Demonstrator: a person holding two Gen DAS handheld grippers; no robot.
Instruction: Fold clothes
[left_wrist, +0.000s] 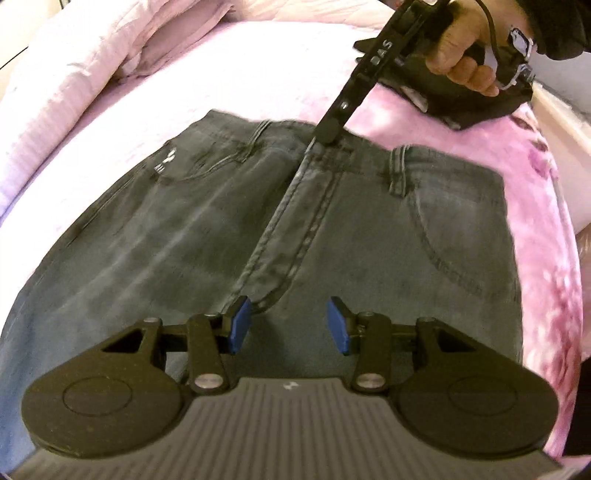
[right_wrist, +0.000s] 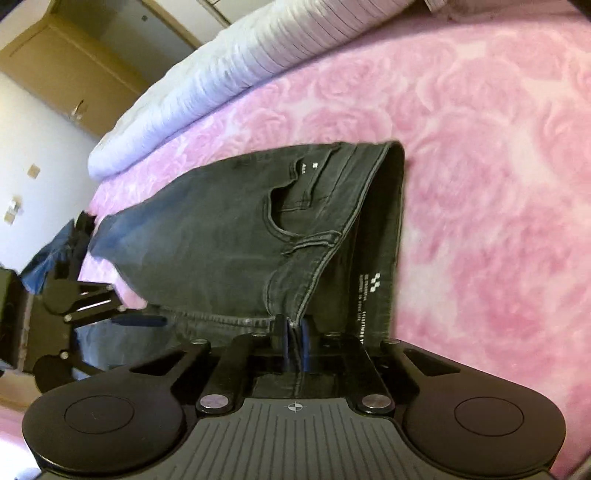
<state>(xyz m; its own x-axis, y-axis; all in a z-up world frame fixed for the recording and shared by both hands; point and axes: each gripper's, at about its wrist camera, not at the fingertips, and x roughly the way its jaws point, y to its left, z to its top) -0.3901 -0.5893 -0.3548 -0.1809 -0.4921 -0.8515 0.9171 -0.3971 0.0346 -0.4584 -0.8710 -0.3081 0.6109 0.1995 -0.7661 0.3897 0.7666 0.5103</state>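
Blue-padded fingers (right_wrist: 284, 332) of the right gripper (right_wrist: 293, 334) pinch the waistband of grey jeans (left_wrist: 332, 229) spread mid-bed (right_wrist: 480, 147); the left gripper (left_wrist: 288, 325) hovers half-open at the crotch. Next likely: folding lengthwise.

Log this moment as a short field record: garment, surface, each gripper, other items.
garment: dark grey jeans, front side up, waistband away from the left camera
surface: pink rose-patterned blanket on a bed
right gripper: shut on the jeans at the waistband by the fly
left gripper: open, over the crotch seam, nothing between the pads
other items: pale quilt along the far edge; dark folded garment beyond the jeans
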